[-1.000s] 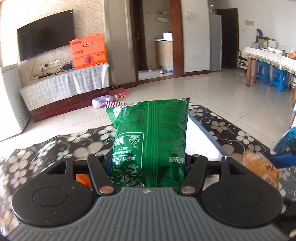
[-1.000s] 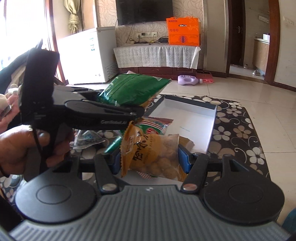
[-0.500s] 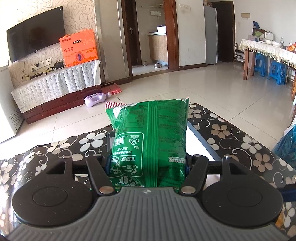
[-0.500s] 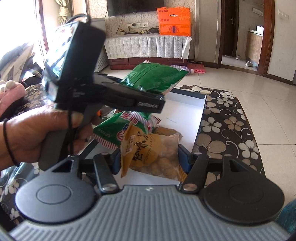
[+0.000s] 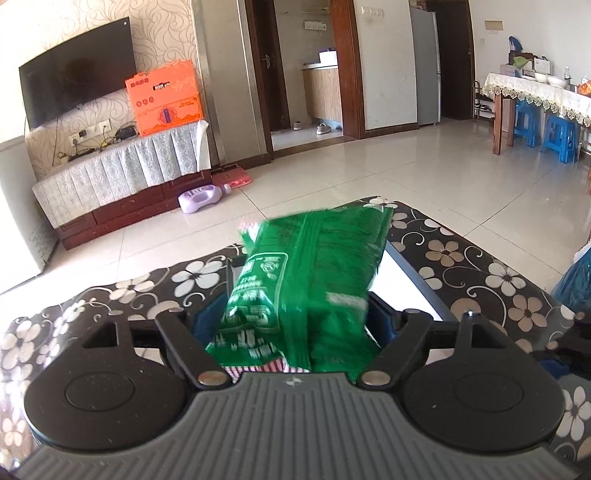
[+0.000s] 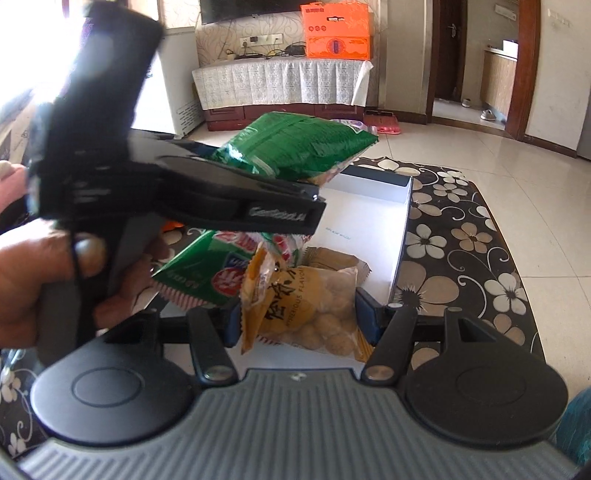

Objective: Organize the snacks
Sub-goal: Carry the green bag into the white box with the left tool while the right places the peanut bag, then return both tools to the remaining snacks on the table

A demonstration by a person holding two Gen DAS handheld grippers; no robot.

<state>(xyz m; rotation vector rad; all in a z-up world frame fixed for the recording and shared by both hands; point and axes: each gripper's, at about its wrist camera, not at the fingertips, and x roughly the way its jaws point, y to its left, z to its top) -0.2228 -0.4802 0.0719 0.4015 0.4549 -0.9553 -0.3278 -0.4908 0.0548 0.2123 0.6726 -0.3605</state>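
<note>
Yellow packaging sits nearest the right wrist camera: a clear-fronted yellow snack bag (image 6: 314, 314) of round pieces is clamped between the blue pads of the right gripper (image 6: 301, 317), held low over the near end of a shallow white box (image 6: 369, 192). Just behind it lie a brown wrapper (image 6: 334, 258) and a green and red packet (image 6: 207, 273), both inside the box.

Above these, the left gripper (image 5: 291, 317), seen from its side in the right view and held by a hand (image 6: 40, 280), carries a green snack bag (image 5: 306, 280) over the far half of the box. Its jaws are opening. In the left wrist view the bag is blurred and tilted forward between the blue pads, and the left pad stands clear of the bag's side; contact on the right pad cannot be judged.

The box rests on a table (image 6: 461, 236) covered in a dark cloth with pale flowers. Beyond the table edge is pale floor tile, a purple bottle (image 5: 201, 195) lying on it, then a low cabinet (image 6: 280, 85) draped in white, carrying an orange carton (image 6: 336, 31).
</note>
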